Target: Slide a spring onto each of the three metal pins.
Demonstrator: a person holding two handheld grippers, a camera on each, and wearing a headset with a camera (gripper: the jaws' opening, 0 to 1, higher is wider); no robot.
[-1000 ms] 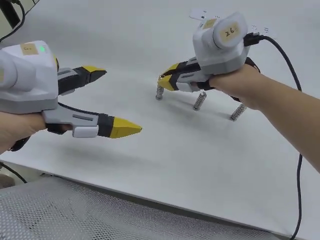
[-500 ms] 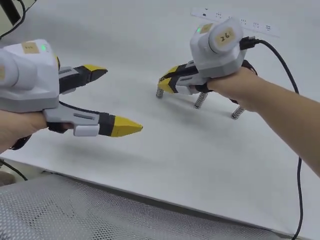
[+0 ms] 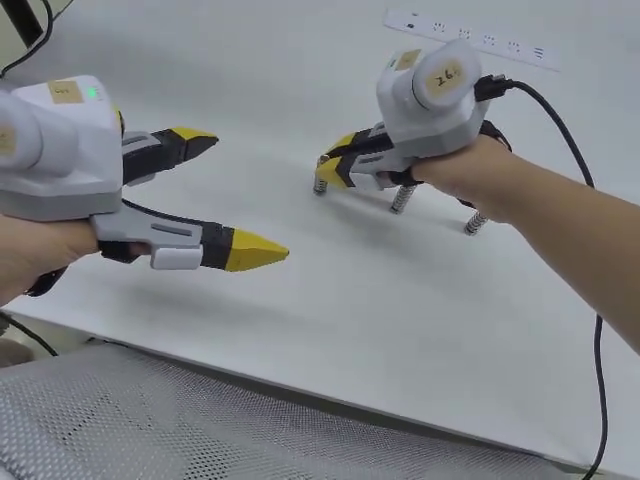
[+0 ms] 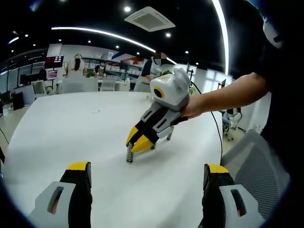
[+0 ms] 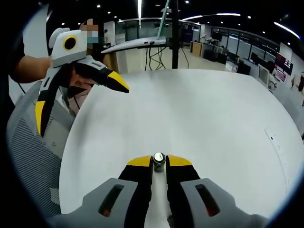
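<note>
Fingers (image 3: pixel 250 248) yellow-tipped, black; springs (image 3: pixel 401 199), pin (image 5: pixel 158 159) silver; table (image 3: pixel 380 300) white; mesh chair (image 3: pixel 150 420) grey

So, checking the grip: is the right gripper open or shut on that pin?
Shut: the right gripper pinches the metal pin between its yellow tips.

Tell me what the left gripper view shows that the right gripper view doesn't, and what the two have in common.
Left gripper view: the right claw seen from outside, its yellow tips at a spring standing on the table, with a hand holding it.
Right gripper view: a close look along that claw, closed around a round-topped pin, and the left claw wide open across the table.
Both: the white table.
</note>
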